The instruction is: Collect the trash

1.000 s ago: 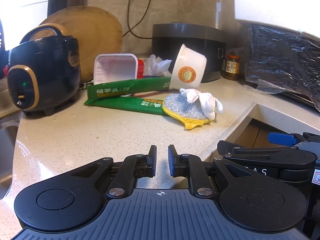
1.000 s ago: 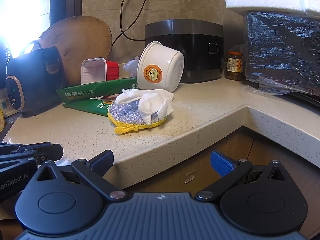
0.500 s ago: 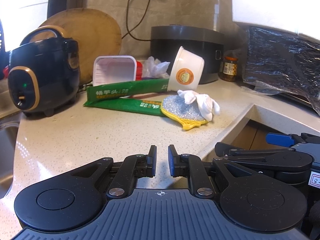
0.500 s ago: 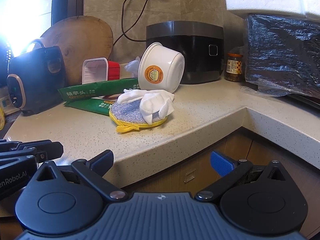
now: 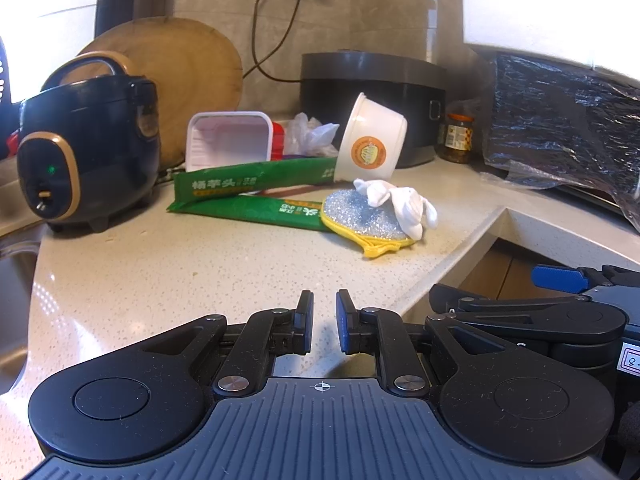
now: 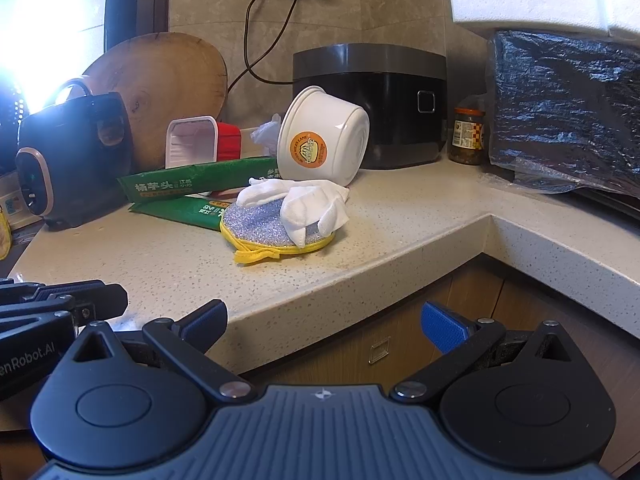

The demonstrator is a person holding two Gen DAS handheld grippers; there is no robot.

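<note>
Trash lies in a heap at the back of the stone counter: a tipped white paper bowl (image 5: 372, 140) (image 6: 324, 136), two green packets (image 5: 248, 182) (image 6: 192, 184), a pink-white plastic tray (image 5: 228, 140) and a crumpled clear bag (image 5: 312, 136). In front of the heap a white crumpled cloth (image 5: 404, 204) (image 6: 304, 204) rests on a silver scrub pad with a yellow rim (image 5: 356, 220) (image 6: 260, 228). My left gripper (image 5: 324, 320) hovers over the near counter, its jaws a narrow gap apart with nothing between. My right gripper (image 6: 324, 320) stands wide open and empty before the counter's front edge.
A dark rice cooker (image 5: 84, 148) stands at the left before a round wooden board (image 5: 188, 68). A grey appliance (image 5: 372, 76), a jar (image 5: 458, 138) and a black plastic bag (image 5: 560, 120) line the back right. A sink (image 5: 12, 280) lies far left.
</note>
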